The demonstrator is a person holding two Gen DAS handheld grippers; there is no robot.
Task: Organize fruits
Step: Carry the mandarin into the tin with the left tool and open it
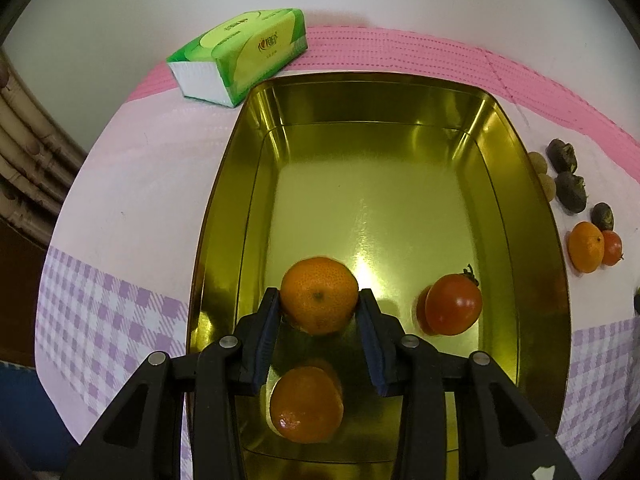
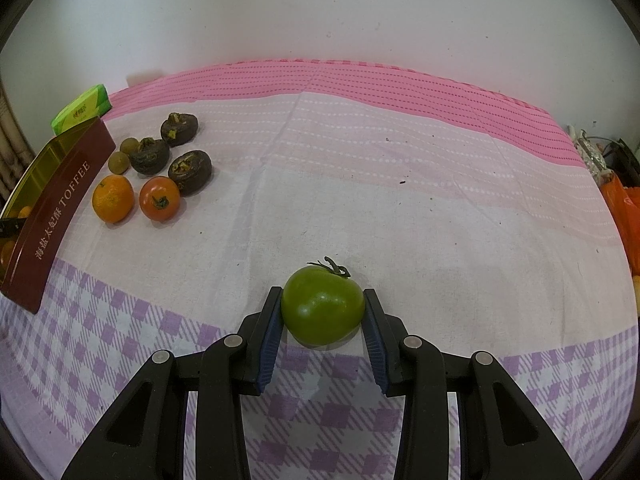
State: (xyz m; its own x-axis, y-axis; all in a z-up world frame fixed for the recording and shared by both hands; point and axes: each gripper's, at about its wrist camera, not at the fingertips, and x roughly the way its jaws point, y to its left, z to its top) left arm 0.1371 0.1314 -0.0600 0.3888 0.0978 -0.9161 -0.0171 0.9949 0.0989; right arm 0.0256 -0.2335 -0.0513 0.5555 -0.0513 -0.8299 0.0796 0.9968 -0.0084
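In the left wrist view, my left gripper [image 1: 319, 298] is shut on an orange mandarin [image 1: 319, 294] and holds it over the gold tin tray [image 1: 532, 216]. A second mandarin [image 1: 306, 404] and a red tomato [image 1: 454, 304] lie in the tray. In the right wrist view, my right gripper [image 2: 323, 304] is shut on a green tomato [image 2: 322, 306] just above the checked cloth. A mandarin [image 2: 113, 199], a red tomato [image 2: 159, 199], three dark water chestnuts [image 2: 190, 171] and two small brown longans [image 2: 119, 162] lie on the cloth beside the tin [image 2: 56, 216].
A green tissue pack [image 1: 244, 54] lies behind the tray against the wall. The tin's maroon side reads TOFFEE. Orange bags [image 2: 622, 208] and clutter sit at the table's far right edge. Pink and lilac cloth [image 2: 400, 184] covers the table.
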